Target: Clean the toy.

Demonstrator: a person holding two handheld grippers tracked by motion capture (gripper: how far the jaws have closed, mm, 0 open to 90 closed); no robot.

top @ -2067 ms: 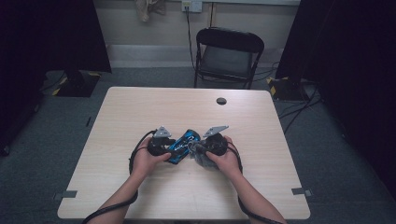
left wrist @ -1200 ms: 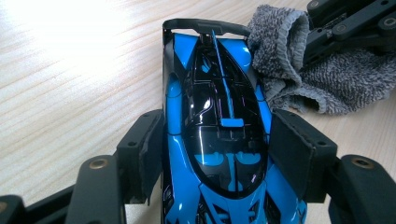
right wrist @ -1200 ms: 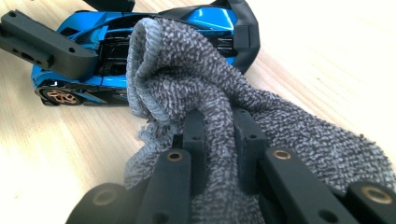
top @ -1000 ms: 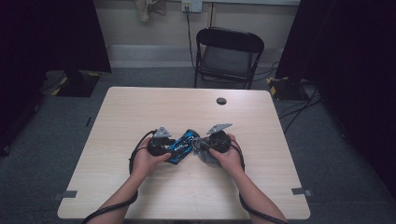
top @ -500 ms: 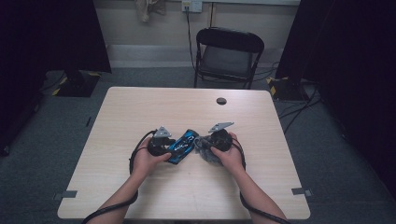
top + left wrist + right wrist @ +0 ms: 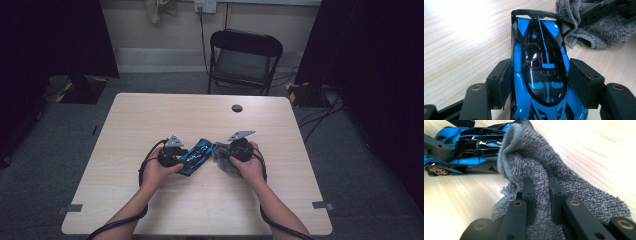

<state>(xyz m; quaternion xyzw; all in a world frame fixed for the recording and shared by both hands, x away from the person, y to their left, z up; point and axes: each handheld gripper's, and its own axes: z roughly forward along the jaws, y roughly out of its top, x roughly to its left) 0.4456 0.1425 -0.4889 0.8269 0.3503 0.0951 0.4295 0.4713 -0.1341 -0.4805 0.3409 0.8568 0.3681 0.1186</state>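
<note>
My left gripper (image 6: 541, 82) jaws clamp the glossy, slippery toy car (image 6: 541, 75) at its sides near the worktop's (image 6: 150, 115) front edge; my right gripper (image 6: 541, 195) jaws pinch the soft grey cloth (image 6: 544, 170), bunched against the car's fragile tail.

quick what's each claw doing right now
Left claw: closed on the blue and black toy car.
Right claw: closed on the grey cloth.
</note>
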